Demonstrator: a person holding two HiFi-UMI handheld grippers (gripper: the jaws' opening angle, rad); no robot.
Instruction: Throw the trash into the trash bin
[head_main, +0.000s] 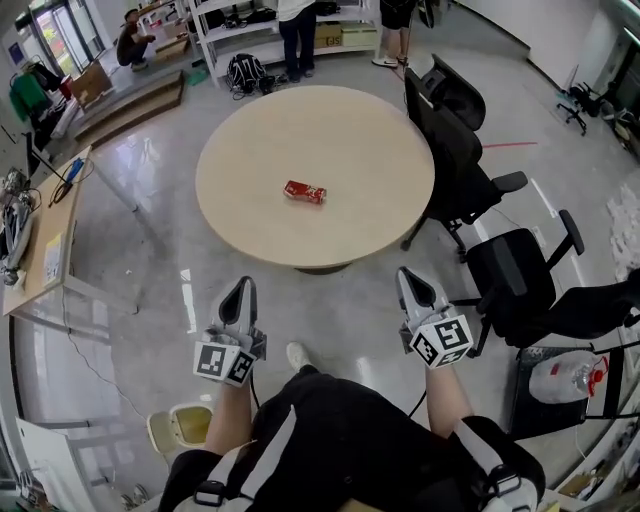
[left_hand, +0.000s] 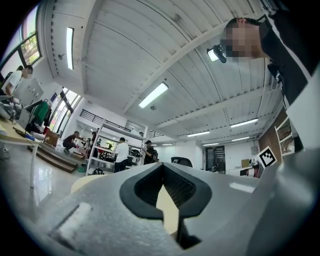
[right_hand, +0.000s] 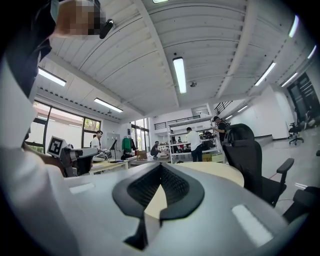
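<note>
The head view looks steeply down on the round pale wooden table (head_main: 300, 140) from some way off. Both gripper views sit low, facing level toward that same table.

Round desk (head_main: 260, 150) ahead: pale wood-grain top, smooth and matt. The red packet (head_main: 304, 191) on it gives off a slight sheen, foil or coated paper, hard to tell which. The floor (head_main: 150, 290) is polished grey, glossy, mirroring the lights. Left hand-held gripper (left_hand: 162, 167) and right hand-held gripper (right_hand: 160, 167) have matt grey plastic shells, with pads (left_hand: 180, 187) that are black, ribbed and rubbery-looking. The office chairs (head_main: 455, 150) are black, with cloth-like backs and hard plastic armrests. The clear plastic bag (head_main: 565, 378) looks crinkled and shiny.
</note>
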